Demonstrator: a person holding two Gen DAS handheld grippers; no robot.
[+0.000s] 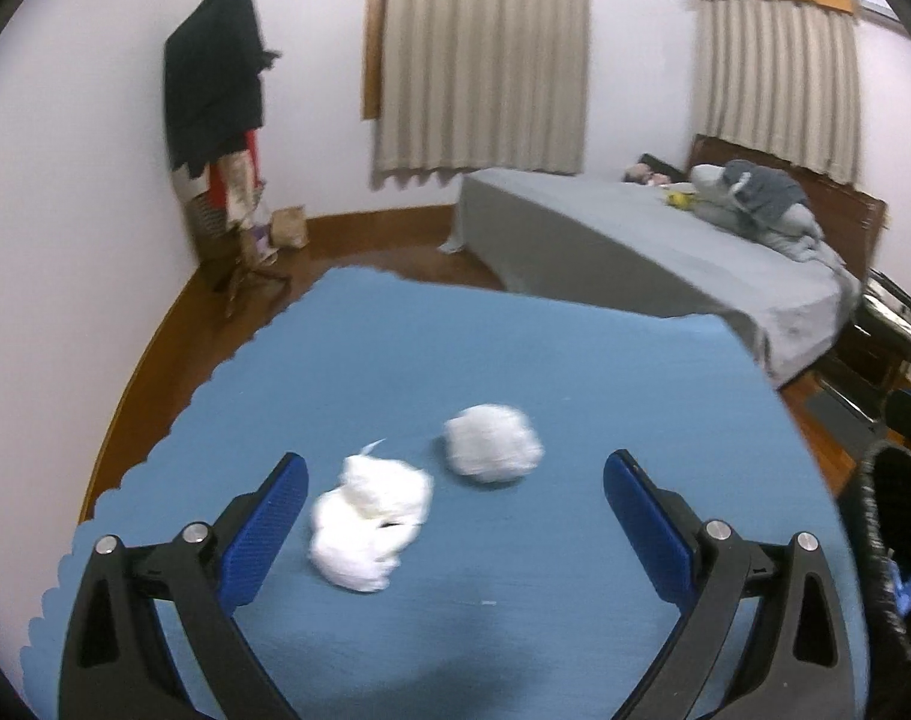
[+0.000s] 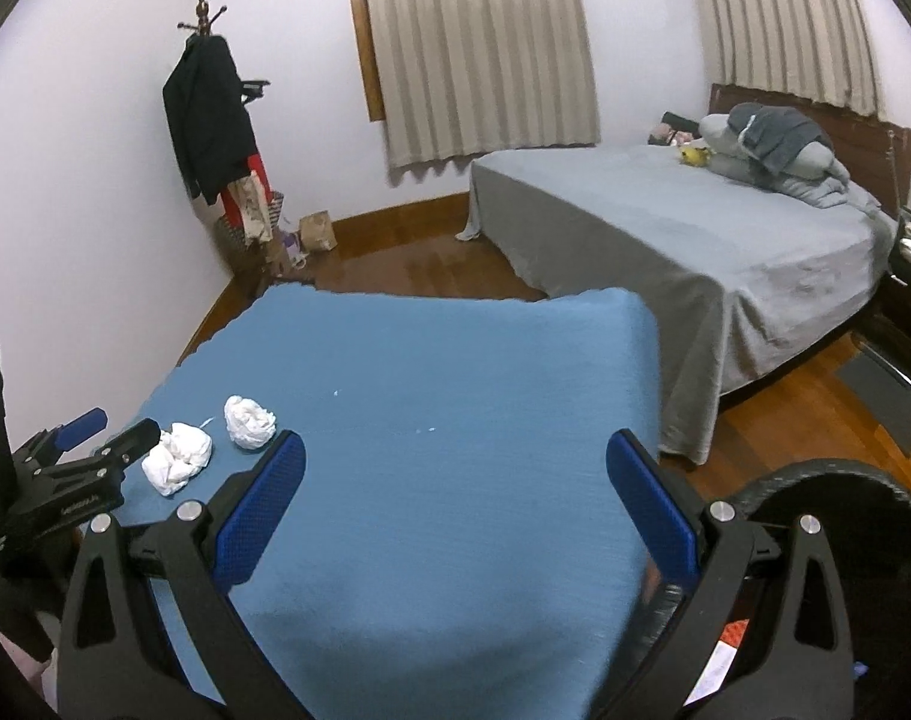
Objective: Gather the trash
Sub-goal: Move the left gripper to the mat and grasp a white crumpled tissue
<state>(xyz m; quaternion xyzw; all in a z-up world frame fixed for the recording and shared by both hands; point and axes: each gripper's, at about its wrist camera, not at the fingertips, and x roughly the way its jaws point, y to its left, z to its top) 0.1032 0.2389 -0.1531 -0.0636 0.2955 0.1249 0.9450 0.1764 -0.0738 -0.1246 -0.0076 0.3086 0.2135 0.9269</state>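
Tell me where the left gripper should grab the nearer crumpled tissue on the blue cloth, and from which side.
Probably straight down from above, across the middle of the nearer tissue wad. It lies loose and lumpy on the blue cloth, elongated, so closing across its narrow width looks safest. The left gripper is open with the wad already between its fingers. The rounder wad lies apart, beyond it.
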